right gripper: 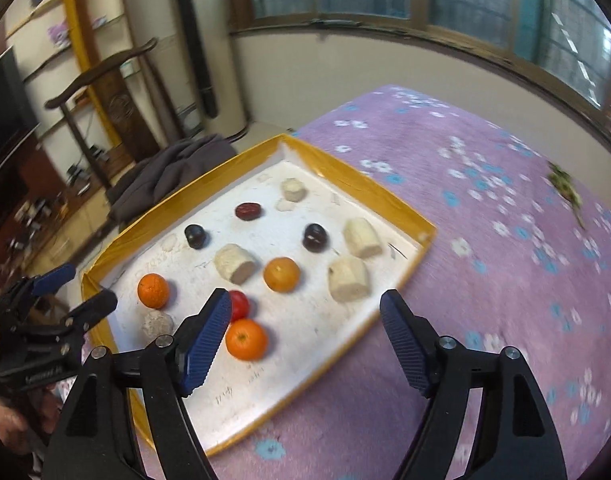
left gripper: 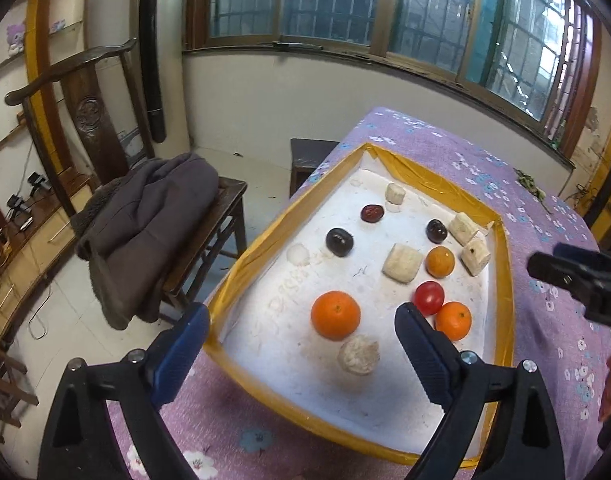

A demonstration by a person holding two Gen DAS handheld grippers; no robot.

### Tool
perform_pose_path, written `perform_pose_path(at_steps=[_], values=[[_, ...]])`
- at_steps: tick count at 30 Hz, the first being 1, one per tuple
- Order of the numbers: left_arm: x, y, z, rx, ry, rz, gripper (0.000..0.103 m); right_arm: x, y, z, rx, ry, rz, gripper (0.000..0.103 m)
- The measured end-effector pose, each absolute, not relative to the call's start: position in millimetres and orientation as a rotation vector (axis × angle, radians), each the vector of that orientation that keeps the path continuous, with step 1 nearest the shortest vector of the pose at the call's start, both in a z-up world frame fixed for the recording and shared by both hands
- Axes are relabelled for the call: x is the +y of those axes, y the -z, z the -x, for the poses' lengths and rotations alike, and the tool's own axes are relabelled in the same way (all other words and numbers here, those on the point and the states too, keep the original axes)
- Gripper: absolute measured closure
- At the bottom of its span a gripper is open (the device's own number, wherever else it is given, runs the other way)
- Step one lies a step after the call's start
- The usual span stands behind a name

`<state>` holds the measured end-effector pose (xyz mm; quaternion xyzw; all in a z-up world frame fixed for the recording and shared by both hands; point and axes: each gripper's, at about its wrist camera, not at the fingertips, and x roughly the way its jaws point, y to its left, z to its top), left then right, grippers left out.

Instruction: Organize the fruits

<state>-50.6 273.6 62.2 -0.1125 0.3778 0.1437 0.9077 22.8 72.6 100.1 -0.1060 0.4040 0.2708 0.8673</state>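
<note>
A white tray with a yellow rim (left gripper: 505, 280) (right gripper: 385, 196) lies on the purple flowered cloth. On it are three oranges (left gripper: 335, 315) (left gripper: 452, 320) (left gripper: 440, 262), a red tomato (left gripper: 429, 297), dark plums (left gripper: 339, 242) (left gripper: 436, 230), a red date (left gripper: 372, 213) and several pale cut chunks (left gripper: 402, 262). My left gripper (left gripper: 301, 344) is open and empty, hovering over the tray's near end, with the big orange between its fingers. My right gripper (right gripper: 305, 332) is open and empty above the tray's near right edge, close to an orange (right gripper: 246, 339) and the tomato (right gripper: 239, 305).
A wooden chair with a grey coat (left gripper: 153, 216) stands left of the table. A dark stool (left gripper: 309, 160) sits by the far wall under the windows. A dry twig (left gripper: 531, 190) lies on the cloth at the far right. Shelves line the left wall.
</note>
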Motion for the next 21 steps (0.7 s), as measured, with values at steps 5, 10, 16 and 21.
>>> perform_pose_path(at_steps=[5,10,16,21], values=[[258,-62,49,0.764,-0.251,0.198,0.008,42,-89,10,0.831,-0.439,0.152,0.015],[237,-68,64,0.735,-0.238,0.203,0.001,27,-78,37,0.835,-0.378,0.173,0.008],[214,-76,81,0.714,-0.245,0.186,0.001,7,-83,59,0.795,-0.34,0.177,0.002],[210,-75,82,0.723,-0.171,0.184,0.001,3,-83,83,0.765,-0.264,0.182,0.0]])
